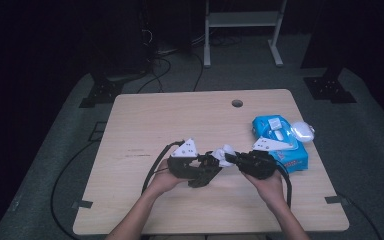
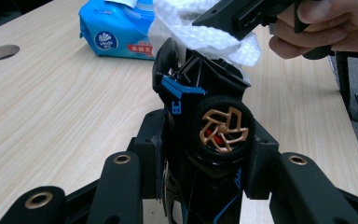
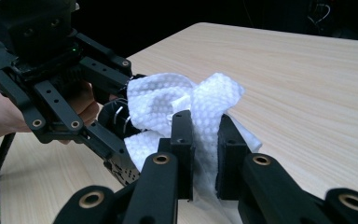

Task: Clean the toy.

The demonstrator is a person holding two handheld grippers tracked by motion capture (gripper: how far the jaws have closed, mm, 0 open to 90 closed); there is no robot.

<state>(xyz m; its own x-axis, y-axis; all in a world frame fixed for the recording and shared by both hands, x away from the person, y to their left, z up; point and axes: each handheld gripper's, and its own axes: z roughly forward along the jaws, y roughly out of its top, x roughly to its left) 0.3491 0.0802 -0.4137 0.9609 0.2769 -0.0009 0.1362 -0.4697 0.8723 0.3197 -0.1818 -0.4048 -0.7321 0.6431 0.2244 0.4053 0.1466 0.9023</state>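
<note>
A black toy car [image 2: 205, 116] with blue trim and gold-spoked wheels sits pinched in the left tongs [image 2: 204, 154] above the near middle of the worktop [image 1: 180, 120], while the right tongs [image 3: 204, 154] press a crumpled white wipe [image 3: 182, 102] against it, a blue wipe pack [image 1: 280, 142] lying right.

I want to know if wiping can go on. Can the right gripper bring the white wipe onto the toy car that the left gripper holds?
Probably yes: the white wipe in the right gripper already lies against the toy car.
</note>
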